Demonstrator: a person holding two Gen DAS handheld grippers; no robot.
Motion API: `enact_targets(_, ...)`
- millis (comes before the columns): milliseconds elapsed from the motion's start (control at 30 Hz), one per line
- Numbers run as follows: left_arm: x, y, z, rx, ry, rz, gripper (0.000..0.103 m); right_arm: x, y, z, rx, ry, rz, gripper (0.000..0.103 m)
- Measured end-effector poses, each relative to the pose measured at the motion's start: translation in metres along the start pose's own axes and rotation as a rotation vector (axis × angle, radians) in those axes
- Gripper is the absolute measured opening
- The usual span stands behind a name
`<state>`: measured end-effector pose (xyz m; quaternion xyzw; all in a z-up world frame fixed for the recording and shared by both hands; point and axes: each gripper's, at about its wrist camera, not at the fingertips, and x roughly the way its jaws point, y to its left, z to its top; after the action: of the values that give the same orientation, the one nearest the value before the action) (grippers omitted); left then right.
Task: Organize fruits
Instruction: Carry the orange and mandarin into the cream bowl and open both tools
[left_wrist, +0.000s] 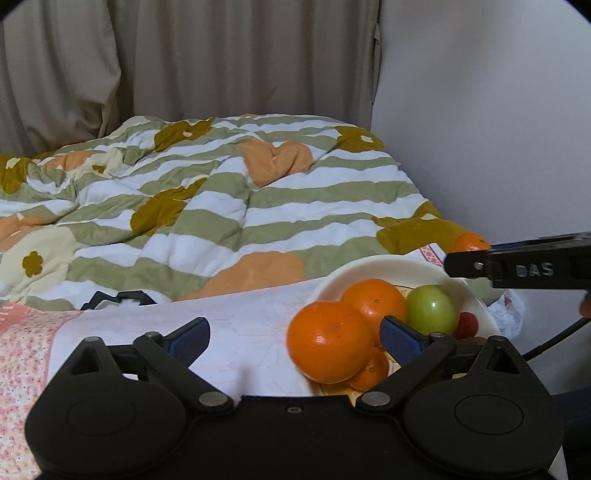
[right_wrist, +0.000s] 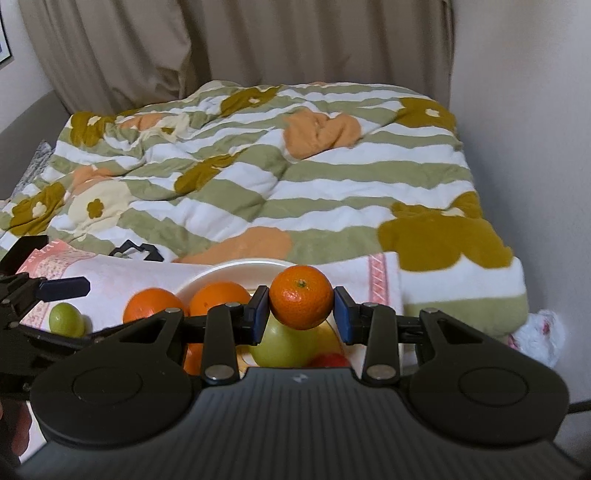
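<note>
A white bowl (left_wrist: 373, 267) on a pale cloth holds oranges (left_wrist: 373, 301), a green apple (left_wrist: 432, 310) and a small red fruit (left_wrist: 467, 324). One orange (left_wrist: 328, 341) sits at the bowl's near rim, just left of my right-hand fingertip. My left gripper (left_wrist: 295, 332) is open and empty, low in front of the bowl. My right gripper (right_wrist: 302, 309) is shut on a tangerine (right_wrist: 301, 297) and holds it above the bowl (right_wrist: 229, 267) and the green apple (right_wrist: 291, 345). A small green fruit (right_wrist: 66, 319) lies on the cloth left of the bowl.
A striped flowered quilt (right_wrist: 277, 177) covers the bed behind the bowl. Beige curtains (right_wrist: 221, 44) hang at the back, a white wall (left_wrist: 498, 129) stands at the right. A black clip-like object (right_wrist: 135, 251) lies on the cloth. A crumpled white bag (right_wrist: 539, 332) lies at the right.
</note>
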<state>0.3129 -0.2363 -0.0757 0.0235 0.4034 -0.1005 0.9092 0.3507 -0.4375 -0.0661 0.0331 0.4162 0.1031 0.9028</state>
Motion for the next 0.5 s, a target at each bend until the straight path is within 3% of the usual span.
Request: enact_targets(500,-0.010,0.021,-0.004,-0.029,0.000,0.008,0.100,0.055,0.012,0.005,0.006,0.048,0.027,0.053)
